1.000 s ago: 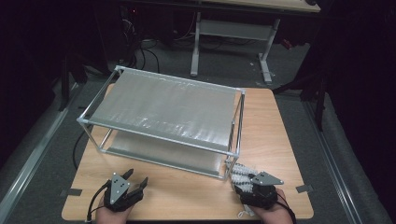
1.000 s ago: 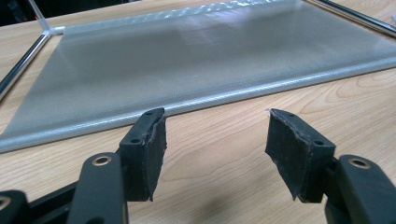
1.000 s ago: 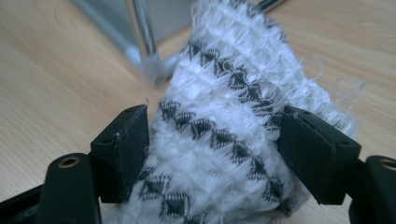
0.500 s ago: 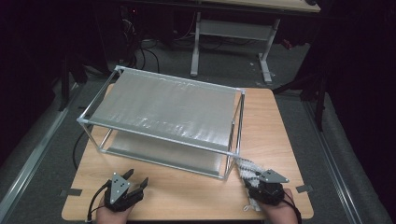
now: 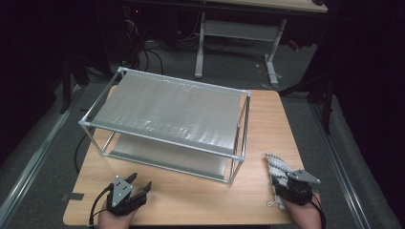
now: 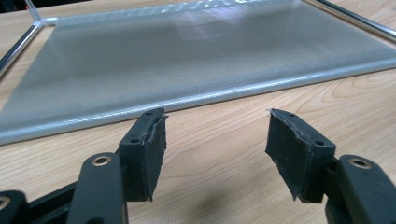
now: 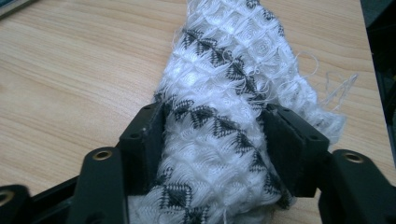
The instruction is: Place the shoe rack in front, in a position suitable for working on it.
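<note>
A white knitted cloth with a black diamond pattern lies bunched on the wooden table at the front right. My right gripper is shut on the near end of that cloth, with both pads pressing into the thick bundle. Its jaws have just been opening a little with the cloth still between them. My left gripper rests open at the front left with nothing between its pads. It points at the lower shelf of the rack.
A metal-framed rack with two grey mesh shelves takes up the middle of the table. Its front right post stands a little left of the cloth. Bare wood runs along the front edge between the hands. Beyond the table stands a desk frame.
My right gripper has carried the cloth to the right along the front edge, away from the rack's corner post. The left gripper has stayed still and open.
</note>
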`<state>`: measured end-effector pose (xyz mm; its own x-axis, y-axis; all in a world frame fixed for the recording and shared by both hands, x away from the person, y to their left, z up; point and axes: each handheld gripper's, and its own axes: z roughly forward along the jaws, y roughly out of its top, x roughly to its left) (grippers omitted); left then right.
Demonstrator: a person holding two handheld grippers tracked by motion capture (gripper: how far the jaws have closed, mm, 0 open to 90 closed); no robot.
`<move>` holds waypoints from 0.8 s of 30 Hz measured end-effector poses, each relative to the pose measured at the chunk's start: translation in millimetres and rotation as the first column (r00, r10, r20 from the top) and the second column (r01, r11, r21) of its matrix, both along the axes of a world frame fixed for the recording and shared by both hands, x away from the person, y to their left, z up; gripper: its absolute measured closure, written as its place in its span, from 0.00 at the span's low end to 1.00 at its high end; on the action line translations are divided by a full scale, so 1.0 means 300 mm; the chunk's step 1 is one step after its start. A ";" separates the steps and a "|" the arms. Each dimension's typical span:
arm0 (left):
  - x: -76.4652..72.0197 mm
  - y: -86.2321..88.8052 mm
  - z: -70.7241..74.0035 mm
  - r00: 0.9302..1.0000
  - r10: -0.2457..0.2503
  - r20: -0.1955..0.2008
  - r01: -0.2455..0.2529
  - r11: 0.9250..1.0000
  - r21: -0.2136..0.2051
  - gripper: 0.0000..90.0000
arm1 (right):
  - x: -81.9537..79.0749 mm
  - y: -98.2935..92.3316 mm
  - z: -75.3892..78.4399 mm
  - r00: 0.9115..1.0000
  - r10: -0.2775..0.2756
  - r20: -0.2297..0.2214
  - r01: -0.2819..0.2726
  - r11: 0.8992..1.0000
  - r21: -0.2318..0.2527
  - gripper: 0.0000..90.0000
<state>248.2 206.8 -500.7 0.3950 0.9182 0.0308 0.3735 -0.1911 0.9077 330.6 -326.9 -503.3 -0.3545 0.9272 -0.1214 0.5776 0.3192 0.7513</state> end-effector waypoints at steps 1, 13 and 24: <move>0.000 0.001 0.002 1.000 -0.003 -0.002 0.003 1.000 -0.005 0.42 | 0.001 0.001 0.000 1.000 0.000 -0.001 0.000 1.000 0.008 0.40; 0.000 -0.004 0.018 0.999 -0.028 0.018 0.028 1.000 -0.002 0.43 | -0.050 0.055 0.077 0.981 0.065 0.182 -0.076 0.996 0.054 0.27; 0.007 -0.009 0.012 0.997 -0.073 0.018 0.073 0.997 0.003 0.37 | -0.101 0.159 0.126 0.964 0.153 0.219 -0.175 0.981 0.083 0.17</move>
<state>250.4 204.2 -497.3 0.4603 0.8868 0.0410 0.3418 -0.2197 0.9137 300.4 -279.2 -465.6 -0.4794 0.8696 -0.1183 0.3493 0.3127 0.8833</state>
